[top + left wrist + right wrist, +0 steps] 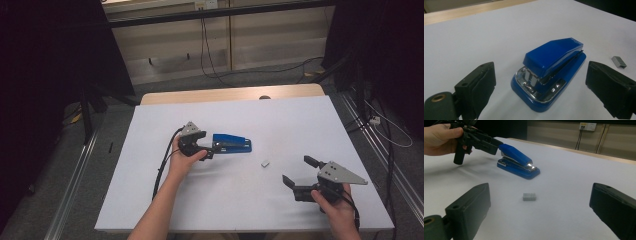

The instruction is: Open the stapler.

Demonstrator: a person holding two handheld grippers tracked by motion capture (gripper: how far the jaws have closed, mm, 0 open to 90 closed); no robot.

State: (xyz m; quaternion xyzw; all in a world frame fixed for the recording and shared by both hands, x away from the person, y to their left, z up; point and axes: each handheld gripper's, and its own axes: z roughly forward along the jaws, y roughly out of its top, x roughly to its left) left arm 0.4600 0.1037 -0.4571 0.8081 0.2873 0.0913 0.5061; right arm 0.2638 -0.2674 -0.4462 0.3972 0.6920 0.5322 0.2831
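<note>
White table (210, 200), glossy blue stapler (550, 71)

Desk and room behind

A white sheet (280, 115) covered the wooden desk (200, 95). Beyond it, black cables (205, 50) hung down a pale wall (165, 45) to the grey floor (115, 120).

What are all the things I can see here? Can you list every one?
stapler: one, blue with shiny metal inside, near the middle of the table, its hinge end between the left gripper's open jaws.
block of staples: one, silver, lying alone on the table, right of the stapler.
table: one, white top with a wooden far edge.
cables: several, black, on the floor and wall behind the table.
left gripper: one, black, jaws open, at the stapler.
right gripper: one, black, jaws open, near the table's right front.
hands: two, each holding a gripper.
</note>
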